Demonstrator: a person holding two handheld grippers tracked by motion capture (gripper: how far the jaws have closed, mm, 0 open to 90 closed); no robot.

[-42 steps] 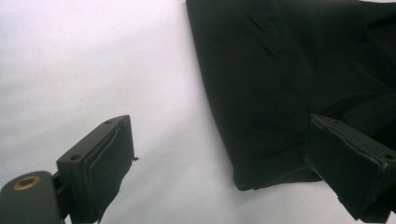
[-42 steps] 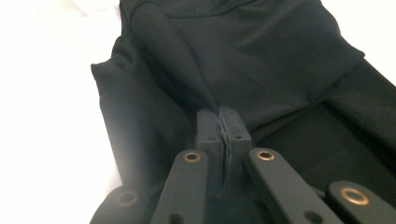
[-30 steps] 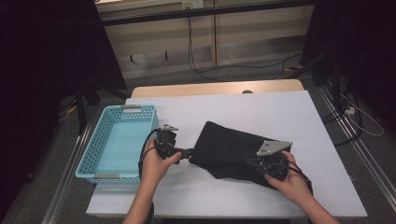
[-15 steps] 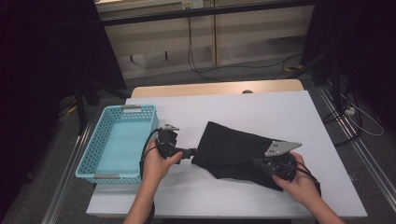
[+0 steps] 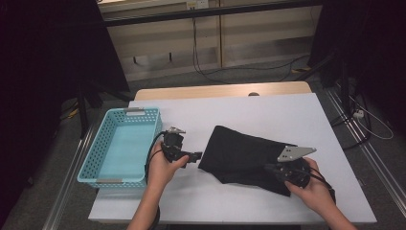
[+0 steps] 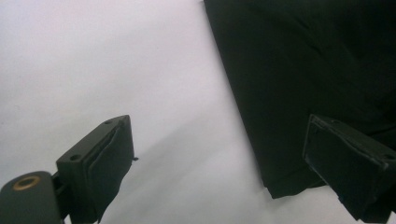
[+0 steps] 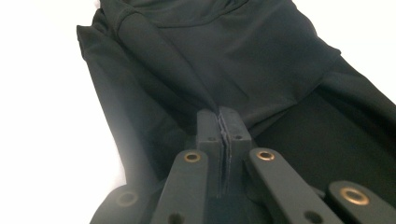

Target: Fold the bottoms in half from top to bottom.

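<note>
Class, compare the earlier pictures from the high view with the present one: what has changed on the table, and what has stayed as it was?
The right gripper, shut on the black cloth, has drawn back toward the table's near right, tugging that end of the cloth with it. The left gripper stays open at the cloth's left corner, and the blue basket has not moved.

Jaws pressed together at bottom centre, gripper (image 7: 223, 122) pinching a raised fold of black cloth (image 7: 261, 60). Cloth spread across centre & right of frame, creased ridge running up to upper left. Bare white table (image 7: 42, 116) along left side & top right corner.
</note>
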